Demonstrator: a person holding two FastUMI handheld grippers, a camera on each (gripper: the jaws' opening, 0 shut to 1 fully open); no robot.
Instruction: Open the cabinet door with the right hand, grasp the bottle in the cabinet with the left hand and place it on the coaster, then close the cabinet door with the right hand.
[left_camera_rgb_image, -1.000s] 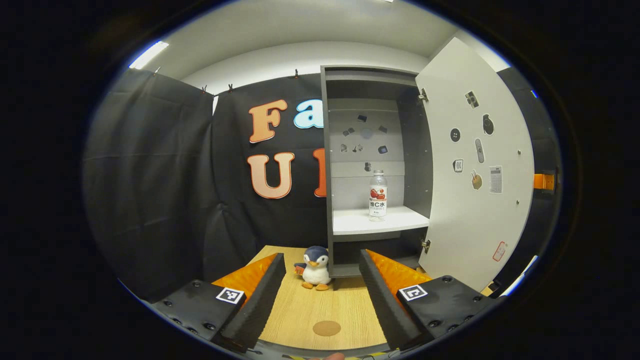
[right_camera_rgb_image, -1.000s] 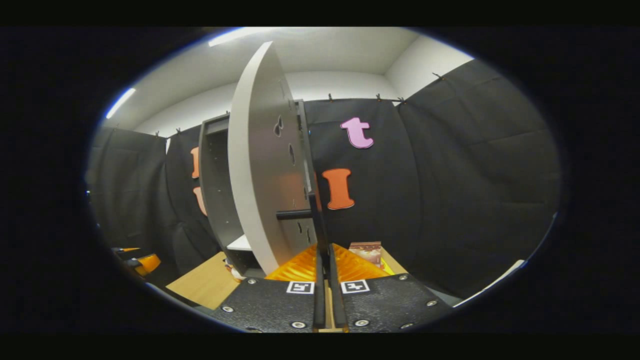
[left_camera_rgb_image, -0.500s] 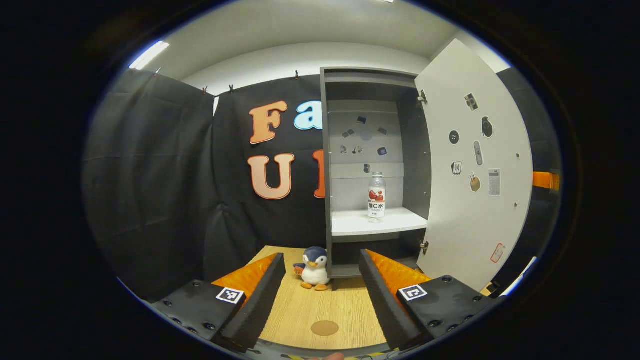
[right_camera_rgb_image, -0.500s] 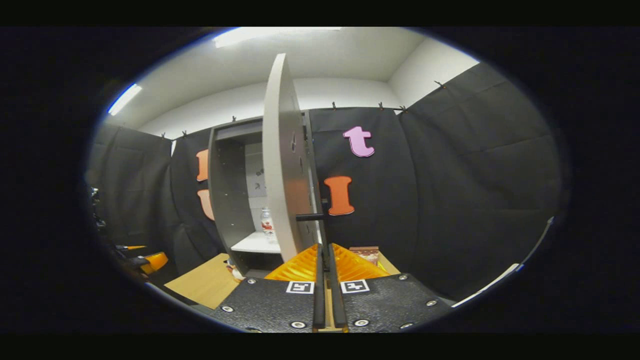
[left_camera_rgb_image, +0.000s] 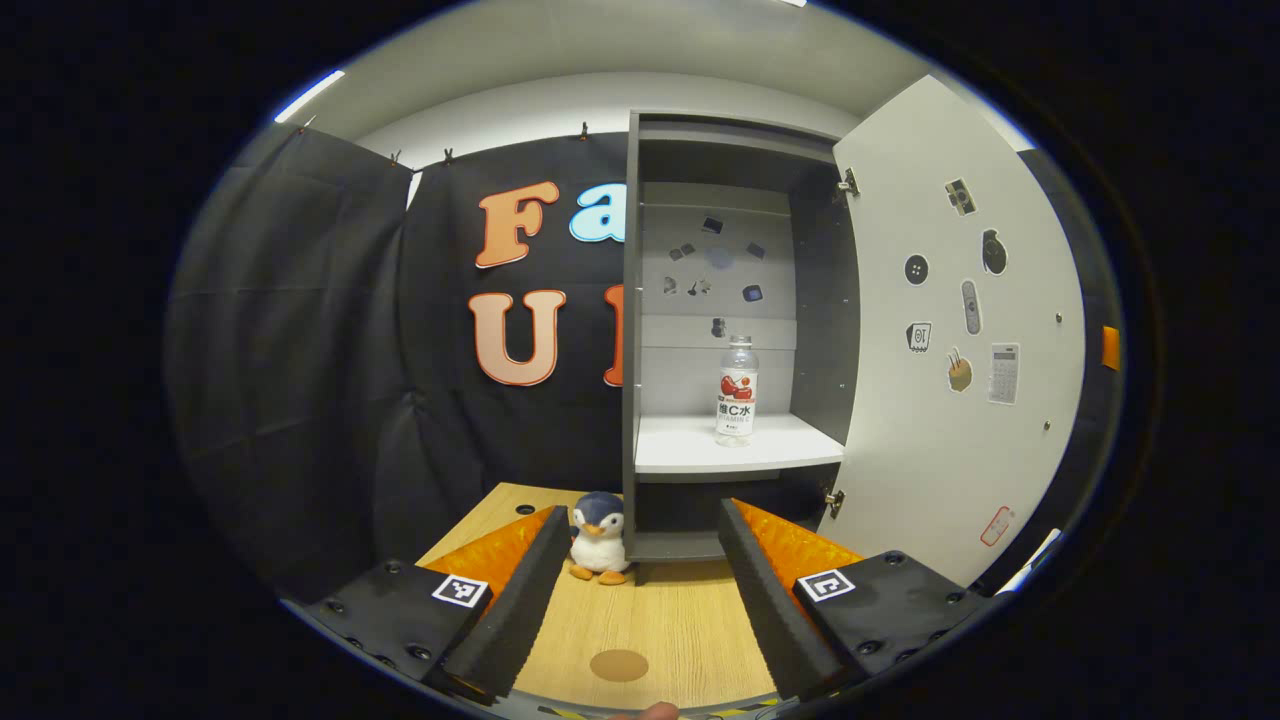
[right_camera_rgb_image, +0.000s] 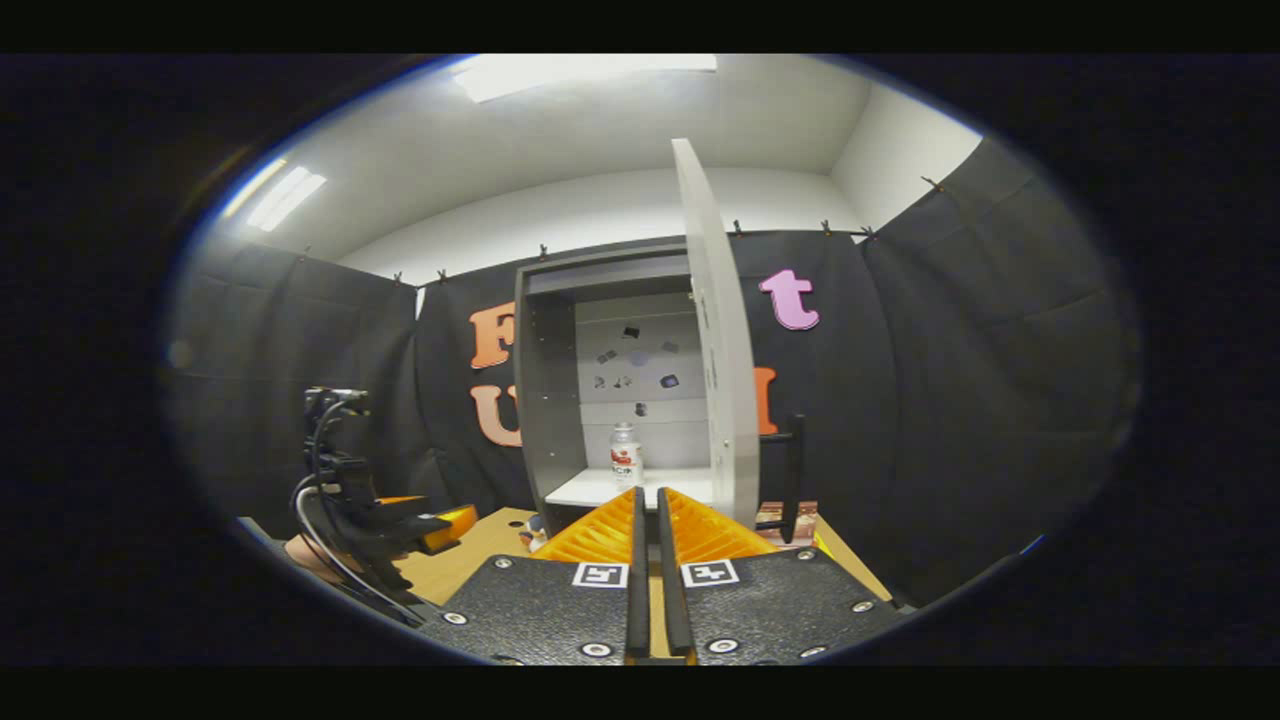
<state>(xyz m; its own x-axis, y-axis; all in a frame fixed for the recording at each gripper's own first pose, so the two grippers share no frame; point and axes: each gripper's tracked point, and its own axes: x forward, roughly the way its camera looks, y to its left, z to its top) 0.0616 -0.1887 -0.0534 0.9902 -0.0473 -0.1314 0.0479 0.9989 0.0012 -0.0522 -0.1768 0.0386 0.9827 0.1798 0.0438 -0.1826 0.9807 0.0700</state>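
Note:
The grey cabinet (left_camera_rgb_image: 632, 300) stands open, its white door (left_camera_rgb_image: 960, 330) swung out to the right. A clear bottle (left_camera_rgb_image: 735, 390) with a red-and-white label stands upright on the white shelf (left_camera_rgb_image: 690, 458). A round brown coaster (left_camera_rgb_image: 618, 665) lies on the wooden table (left_camera_rgb_image: 680, 620), between my fingers. My left gripper (left_camera_rgb_image: 642, 515) is open and empty, well short of the cabinet. In the right gripper view the door (right_camera_rgb_image: 720, 340) is edge-on and its dark handle (right_camera_rgb_image: 795, 480) stands free to the right. My right gripper (right_camera_rgb_image: 650, 495) is shut on nothing. The bottle (right_camera_rgb_image: 626, 455) shows past it.
A plush penguin (left_camera_rgb_image: 598, 523) sits on the table at the cabinet's lower left corner. A small box (right_camera_rgb_image: 775, 515) lies behind the door. The left gripper (right_camera_rgb_image: 400, 520), with its cables and the hand holding it, is at the lower left of the right gripper view.
The door has swung wider open. The handle, earlier right at my right gripper's fingertips, now stands apart to its right. My left gripper has drifted a little closer to the cabinet.

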